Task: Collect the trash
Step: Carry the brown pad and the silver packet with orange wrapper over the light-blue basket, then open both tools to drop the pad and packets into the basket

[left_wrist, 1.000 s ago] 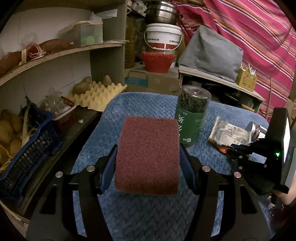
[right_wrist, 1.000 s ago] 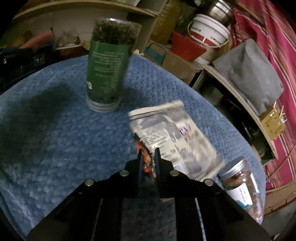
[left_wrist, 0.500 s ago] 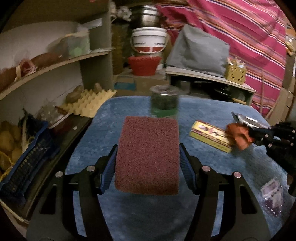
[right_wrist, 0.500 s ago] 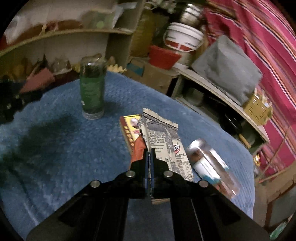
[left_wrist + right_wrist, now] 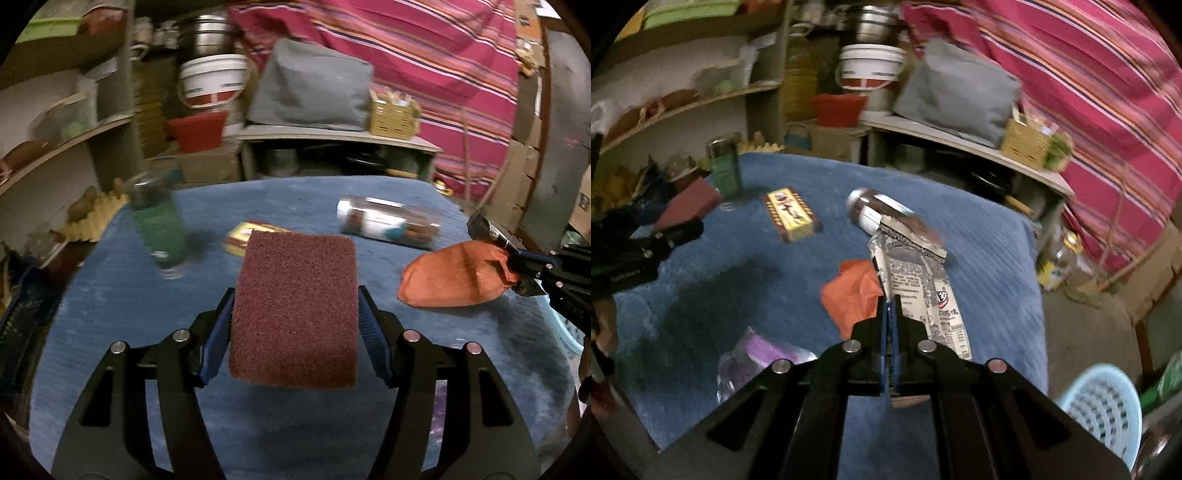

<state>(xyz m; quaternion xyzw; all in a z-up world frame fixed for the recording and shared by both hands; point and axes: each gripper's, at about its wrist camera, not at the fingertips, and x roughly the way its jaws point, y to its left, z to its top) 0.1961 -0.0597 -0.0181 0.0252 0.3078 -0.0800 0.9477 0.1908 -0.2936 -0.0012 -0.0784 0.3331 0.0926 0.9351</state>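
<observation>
Two grippers each carry something above the blue quilted tabletop (image 5: 979, 236). At lower centre of its own view, the right gripper (image 5: 891, 306) is clamped tight on an empty snack wrapper (image 5: 919, 288) (orange inside, grey print outside) that sticks up past its fingertips. The left gripper (image 5: 295, 306) pinches a maroon scouring pad (image 5: 295, 306) between its blue pads. A pale blue basket (image 5: 1104, 402) sits at lower right.

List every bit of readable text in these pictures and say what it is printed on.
"味": on the silver snack wrapper pinched in the right tongs; its other print is too small to read.
Yellow box: a printed label, too blurred to read.
Green jar, lying clear jar, white bucket: labels blurred, unreadable.
</observation>
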